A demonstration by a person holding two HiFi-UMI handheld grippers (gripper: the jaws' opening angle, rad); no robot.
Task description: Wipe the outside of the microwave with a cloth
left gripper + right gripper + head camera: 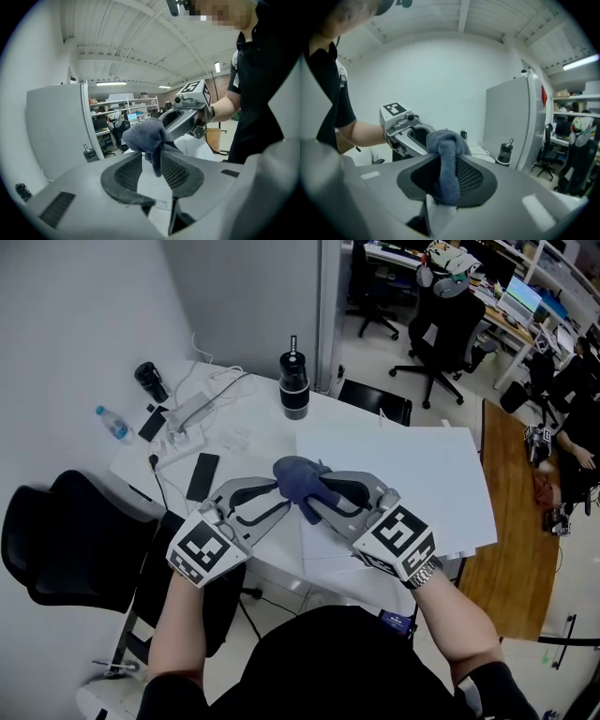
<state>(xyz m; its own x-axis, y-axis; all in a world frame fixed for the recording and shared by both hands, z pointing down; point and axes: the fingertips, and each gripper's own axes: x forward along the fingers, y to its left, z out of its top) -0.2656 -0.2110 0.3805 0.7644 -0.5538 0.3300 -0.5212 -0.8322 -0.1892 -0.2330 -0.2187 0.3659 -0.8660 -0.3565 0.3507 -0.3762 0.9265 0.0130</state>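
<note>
White table [422,479] in an open office, seen from above; grey wall behind it. Along the table's far side: black tumbler [294,385] standing upright, dark phone [202,475] lying flat, white power strip [187,413] with cables, small water bottle [113,424] on its side. Black chair [66,540] just beside the table's left edge. More office chairs [441,334] and desks well apart, in the background.

Both tools are held over the near part of the table, tips pointing at each other, almost meeting.

Blue-grey cloth [302,482] bunched up between the two tool heads, clear of the table top.

Right gripper [317,498]: the right gripper view shows a thick fold of cloth [447,154] filling the gap between its jaws, with the pads pressed on it from both sides. Clamped on the cloth. The bunched top of the cloth bulges out past the tips.

Left gripper [278,498]: jaws stand wide apart in the left gripper view. One thin tail of cloth [145,136] hangs down into the gap, and neither pad presses it. Not gripping.

Each tool shows in the other's camera, marker cube up. Bare forearms, and a wristwatch [424,573] on the right wrist. Black shirt.

Tall pale grey panel stands upright at the table's far edge in both gripper views; cannot tell what it is.
</note>
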